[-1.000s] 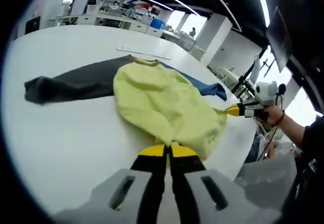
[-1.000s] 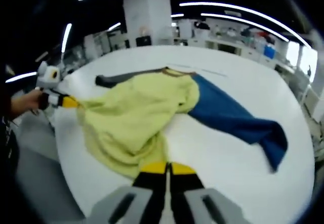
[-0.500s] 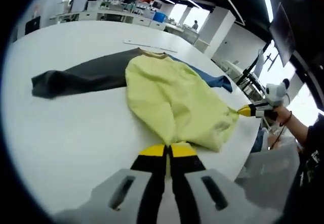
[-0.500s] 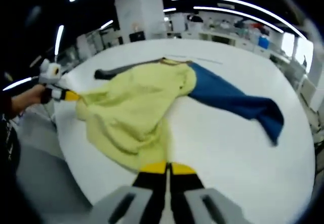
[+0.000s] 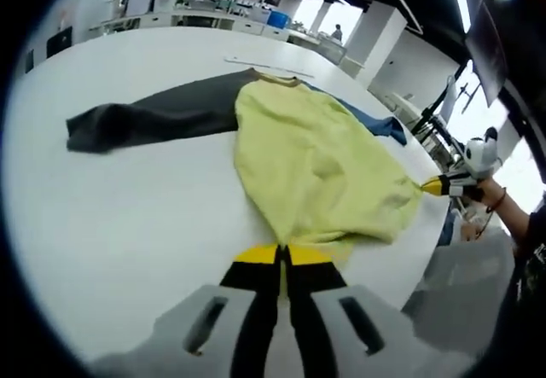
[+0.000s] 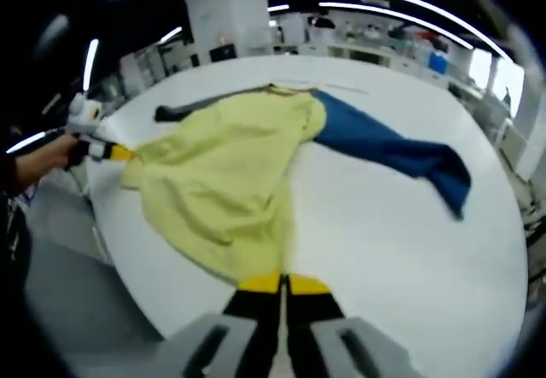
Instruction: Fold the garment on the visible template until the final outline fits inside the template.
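Observation:
A garment lies on a round white table (image 5: 111,216): a yellow body (image 5: 316,160), a dark grey sleeve (image 5: 153,115) and a blue sleeve (image 6: 384,146). My left gripper (image 5: 281,254) is shut on the yellow hem at the near edge. In the right gripper view my right gripper (image 6: 281,282) is shut on the opposite hem corner. Each gripper also appears in the other's view, at the table's edge (image 5: 437,187) (image 6: 115,150), with the hem stretched between them. A thin strip (image 5: 269,64), perhaps the template edge, lies beyond the collar.
The table's rim (image 6: 128,276) runs close under both grippers, with floor below. A person's hand (image 5: 490,194) holds the right gripper. Benches and shelves (image 5: 213,11) stand far behind, and a white pillar (image 6: 226,11) rises beyond the table.
Both grippers have pulled the yellow hem apart and toward the table's edge, and the yellow body now lies flatter and more stretched. Both stay shut.

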`<action>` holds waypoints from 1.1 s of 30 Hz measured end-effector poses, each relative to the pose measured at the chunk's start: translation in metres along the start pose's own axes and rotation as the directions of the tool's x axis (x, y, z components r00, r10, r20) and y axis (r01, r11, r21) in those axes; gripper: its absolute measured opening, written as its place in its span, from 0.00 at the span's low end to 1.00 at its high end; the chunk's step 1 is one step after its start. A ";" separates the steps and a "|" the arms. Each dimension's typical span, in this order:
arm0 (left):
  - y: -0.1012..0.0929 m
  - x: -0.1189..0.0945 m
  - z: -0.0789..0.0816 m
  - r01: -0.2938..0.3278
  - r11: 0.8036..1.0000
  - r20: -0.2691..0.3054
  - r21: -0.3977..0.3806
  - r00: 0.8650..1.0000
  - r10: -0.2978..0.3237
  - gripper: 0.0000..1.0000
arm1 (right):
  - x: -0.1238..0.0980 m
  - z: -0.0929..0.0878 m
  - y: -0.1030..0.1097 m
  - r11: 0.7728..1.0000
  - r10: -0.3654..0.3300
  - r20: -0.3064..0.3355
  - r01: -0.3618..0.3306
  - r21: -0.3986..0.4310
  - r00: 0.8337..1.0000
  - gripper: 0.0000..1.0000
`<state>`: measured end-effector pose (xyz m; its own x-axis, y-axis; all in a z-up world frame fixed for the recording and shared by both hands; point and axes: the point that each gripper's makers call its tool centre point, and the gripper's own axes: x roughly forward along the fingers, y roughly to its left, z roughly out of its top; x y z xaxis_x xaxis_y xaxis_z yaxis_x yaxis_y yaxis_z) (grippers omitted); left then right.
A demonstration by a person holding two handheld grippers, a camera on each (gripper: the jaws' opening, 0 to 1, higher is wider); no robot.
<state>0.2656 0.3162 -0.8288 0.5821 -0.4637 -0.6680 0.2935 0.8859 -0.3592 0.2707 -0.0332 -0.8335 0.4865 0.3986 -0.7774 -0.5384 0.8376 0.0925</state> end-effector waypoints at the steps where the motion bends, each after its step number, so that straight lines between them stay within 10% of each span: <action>1: 0.001 0.000 0.000 -0.002 1.000 -0.001 -0.004 1.000 0.002 0.00 | 0.000 -0.001 0.000 1.000 -0.001 -0.002 0.001 0.002 1.000 0.00; 20: -0.011 -0.015 -0.008 0.010 0.999 0.053 -0.044 0.999 -0.008 0.21 | 0.011 -0.001 -0.010 0.992 0.016 0.016 -0.018 0.123 1.000 0.16; 33: -0.021 -0.007 -0.023 -0.033 0.999 0.052 -0.032 0.998 0.035 0.23 | 0.018 0.000 -0.009 0.998 0.002 -0.017 -0.001 0.060 1.000 0.09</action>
<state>0.2382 0.3007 -0.8311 0.6304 -0.4311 -0.6456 0.2493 0.9000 -0.3575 0.2846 -0.0335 -0.8487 0.4737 0.3943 -0.7875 -0.4968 0.8579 0.1308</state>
